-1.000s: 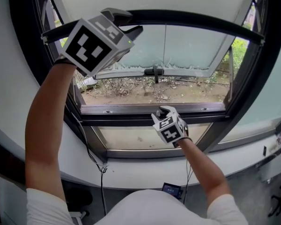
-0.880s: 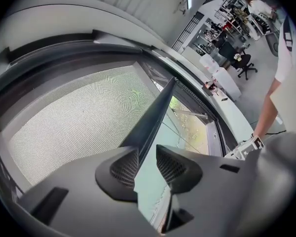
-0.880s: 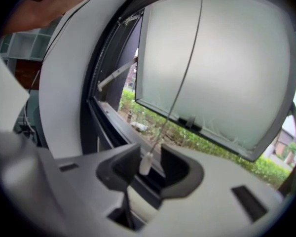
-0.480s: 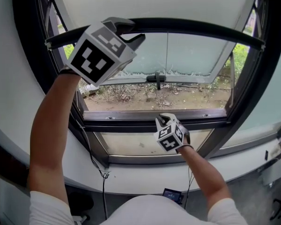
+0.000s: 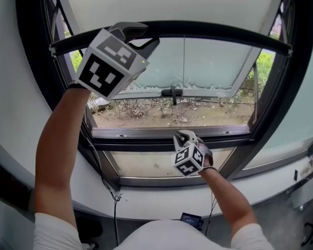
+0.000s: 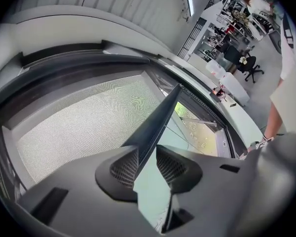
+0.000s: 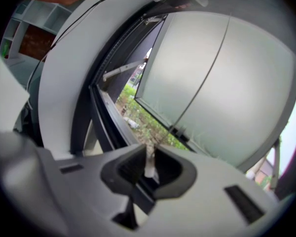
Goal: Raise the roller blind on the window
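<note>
The pale mesh roller blind (image 5: 167,1) hangs partway down the window and ends in a black bottom bar (image 5: 224,31). My left gripper (image 5: 148,39) is raised to that bar. In the left gripper view the bar (image 6: 163,112) runs between the pads, and the left gripper (image 6: 147,164) is shut on it. A thin pull cord (image 5: 183,61) drops from the bar's middle to my right gripper (image 5: 185,135), which is low in front of the frame. Its jaws have just been closing. The right gripper (image 7: 149,164) is shut on the white toggle (image 7: 149,161) at the end of the cord (image 7: 202,78).
Behind the blind a frosted sash (image 5: 208,61) tilts outward, with a dark handle (image 5: 171,92) and bare ground below. The dark window frame (image 5: 161,132) and white sill (image 5: 146,197) lie under my right hand. A cable (image 5: 101,176) hangs at the left. Office chairs (image 6: 246,63) stand far off.
The right gripper's marker cube has rolled a little and sits slightly lower in the head view. The left gripper stays at the bar.
</note>
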A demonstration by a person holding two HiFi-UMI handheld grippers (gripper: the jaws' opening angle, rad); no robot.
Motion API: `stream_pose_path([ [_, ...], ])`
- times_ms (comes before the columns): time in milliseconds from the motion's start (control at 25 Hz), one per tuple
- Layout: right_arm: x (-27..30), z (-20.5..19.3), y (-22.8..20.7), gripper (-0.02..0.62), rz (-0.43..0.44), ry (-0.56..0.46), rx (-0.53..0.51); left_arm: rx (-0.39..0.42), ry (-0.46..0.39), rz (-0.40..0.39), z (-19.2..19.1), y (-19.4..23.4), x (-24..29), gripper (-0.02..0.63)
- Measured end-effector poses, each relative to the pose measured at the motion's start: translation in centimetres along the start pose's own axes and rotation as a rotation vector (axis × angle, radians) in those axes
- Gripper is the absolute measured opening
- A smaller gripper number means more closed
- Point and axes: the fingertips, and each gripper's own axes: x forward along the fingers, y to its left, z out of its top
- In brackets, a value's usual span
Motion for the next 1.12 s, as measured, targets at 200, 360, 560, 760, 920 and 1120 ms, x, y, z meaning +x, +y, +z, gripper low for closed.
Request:
stream_pose_path([
  [200,-0.8,0.5,-0.1,0.060,-0.006,-0.010,-0.026,-0.043,-0.058,0.036,0.7,0.9,-0.3,0.124],
  [360,-1.0,0.6,-0.1,0.060,0.000,-0.006,-0.043,-0.066,-0.107,0.073,1.2,1.5,-0.5,0.124],
  [560,-1.3,0.4,-0.1,0.061,-0.001,-0.002,-0.048,-0.090,-0.155,0.085,2.0,1.6,-1.3,0.124],
  [760,-1.4,0.6,-0.4,0.061,-0.013,-0.007,-0.048,-0.121,-0.195,0.087,1.9,0.5,-2.4,0.124],
  [920,-1.6,1.2,-0.6,0.061,-0.020,-0.016,-0.051,-0.148,-0.224,0.086,1.5,-0.6,-3.3,0.124],
  [1120,-2.3,2.5,-1.2,0.061,-0.039,-0.036,-0.052,-0.199,-0.247,0.080,0.7,-1.9,-4.2,0.124],
])
